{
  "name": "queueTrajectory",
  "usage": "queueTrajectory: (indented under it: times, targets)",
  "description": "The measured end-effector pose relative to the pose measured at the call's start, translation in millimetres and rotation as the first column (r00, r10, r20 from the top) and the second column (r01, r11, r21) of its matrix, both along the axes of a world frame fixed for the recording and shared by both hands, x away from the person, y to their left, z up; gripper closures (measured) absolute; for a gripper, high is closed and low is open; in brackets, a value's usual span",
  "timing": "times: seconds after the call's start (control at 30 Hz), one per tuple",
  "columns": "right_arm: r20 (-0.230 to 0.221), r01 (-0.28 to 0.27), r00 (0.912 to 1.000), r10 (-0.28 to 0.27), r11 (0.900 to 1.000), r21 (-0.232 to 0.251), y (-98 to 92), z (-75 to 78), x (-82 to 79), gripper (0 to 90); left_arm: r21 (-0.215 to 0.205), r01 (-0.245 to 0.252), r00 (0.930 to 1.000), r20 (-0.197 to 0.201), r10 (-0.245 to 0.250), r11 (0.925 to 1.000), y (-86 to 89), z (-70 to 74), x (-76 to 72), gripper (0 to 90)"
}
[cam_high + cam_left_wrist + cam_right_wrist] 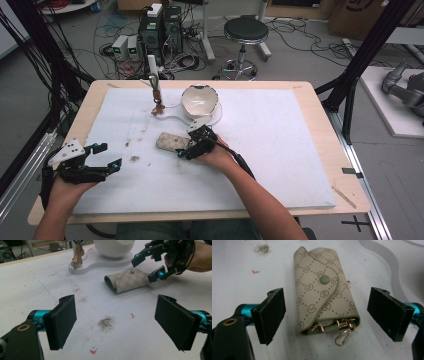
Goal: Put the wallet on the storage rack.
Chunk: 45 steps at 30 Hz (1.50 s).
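Right gripper (pixel 325 315) hovers over the key pouch (pixel 324 290), jaws wide apart, one either side, not touching. Pouch lies flat on the table (pixel 280 150), near the white stand (pixel 210 117). Left gripper (pixel 115 322) idle, jaws apart, holding nothing. To grip well: lower squarely, close across the pouch's width, clear of the dangling clasp (pixel 343 336). The right gripper view reveals the clasp; the high view hides it.

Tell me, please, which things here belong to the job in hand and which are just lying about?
In the job: key pouch; right gripper, open astride it.
Lying about: left gripper, open over bare table; white stand with bowl; stool.
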State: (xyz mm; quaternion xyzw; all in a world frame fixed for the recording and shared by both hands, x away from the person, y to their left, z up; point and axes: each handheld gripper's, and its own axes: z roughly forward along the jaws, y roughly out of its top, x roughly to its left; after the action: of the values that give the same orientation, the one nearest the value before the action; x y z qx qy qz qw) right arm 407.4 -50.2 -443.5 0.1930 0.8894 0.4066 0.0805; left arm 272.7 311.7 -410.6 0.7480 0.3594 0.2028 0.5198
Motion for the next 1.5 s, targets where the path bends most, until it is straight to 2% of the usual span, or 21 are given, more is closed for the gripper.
queueTrajectory:
  times: [0.4, 0.47, 0.5, 0.53, 0.7, 0.8, 0.83, 0.87, 1.1, 1.17, 1.2, 1.3, 1.5]
  targets:
    - [-0.015, -0.034, 0.9993, 0.034, 0.998, -0.050, 6.5, -8.2, 5.4, 15.3, 0.005, 0.016, 0.9999, -0.002, -0.016, 0.9999, -4.2, -0.3, 1.4, 17.6]
    - [-0.022, -0.053, 0.9984, 0.052, 0.994, -0.091, 12.4, -9.7, 7.4, 15.3, 0.007, 0.020, 0.9998, -0.003, -0.020, 0.9998, -5.5, -0.2, 1.2, 17.6]
    - [-0.022, -0.053, 0.9984, 0.052, 0.994, -0.091, 12.4, -9.7, 7.4, 15.3, 0.007, 0.020, 0.9998, -0.003, -0.020, 0.9998, -5.5, -0.2, 1.2, 17.6]
    - [-0.018, -0.059, 0.9982, 0.057, 0.992, -0.111, 15.1, -10.2, 7.6, 15.1, 0.006, 0.021, 0.9998, -0.001, -0.021, 0.9998, -5.8, -0.3, 1.3, 17.6]
    - [-0.020, -0.059, 0.9982, 0.057, 0.992, -0.109, 14.7, -10.4, 7.5, 15.7, 0.005, 0.018, 0.9998, -0.005, -0.018, 0.9998, -5.0, -0.9, 1.4, 17.6]
    - [-0.021, -0.055, 0.9983, 0.053, 0.993, -0.109, 14.2, -10.2, 7.8, 19.2, 0.007, 0.019, 0.9998, -0.006, -0.019, 0.9998, -5.0, -1.0, 1.2, 17.6]
    - [-0.012, -0.058, 0.9983, 0.057, 0.992, -0.108, 12.2, -9.4, 9.3, 25.9, 0.008, 0.019, 0.9998, -0.005, -0.019, 0.9998, -5.0, -1.0, 1.3, 17.6]
    - [-0.018, -0.059, 0.9982, 0.057, 0.993, -0.103, 10.8, -9.1, 9.9, 28.5, 0.007, 0.019, 0.9998, -0.006, -0.019, 0.9998, -5.0, -1.0, 1.2, 17.6]
    - [0.005, -0.062, 0.9980, 0.063, 0.991, -0.120, 10.7, -6.1, 7.8, 35.2, -0.007, -0.012, 0.9999, -0.010, 0.011, 0.9999, -0.3, -3.2, 0.8, 17.6]
    - [0.017, -0.065, 0.9976, 0.068, 0.990, -0.123, 10.6, -5.6, 7.9, 35.6, -0.008, -0.015, 0.9998, -0.010, 0.015, 0.9999, 0.5, -3.0, 0.5, 17.6]
    - [0.002, -0.060, 0.9981, 0.061, 0.991, -0.121, 9.5, -4.0, 7.2, 36.1, -0.011, -0.018, 0.9998, -0.010, 0.018, 0.9998, 1.0, -2.9, 0.2, 17.6]
    - [-0.003, -0.068, 0.9977, 0.068, 0.991, -0.115, 8.0, -2.0, 7.0, 36.3, -0.015, -0.019, 0.9997, -0.013, 0.019, 0.9997, 1.5, -3.5, 0.1, 17.6]
    - [0.026, -0.071, 0.9969, 0.074, 0.994, -0.079, 0.1, 15.3, -2.2, 36.3, -0.019, -0.015, 0.9998, -0.017, 0.014, 0.9997, 0.7, -4.4, 2.1, 17.5]
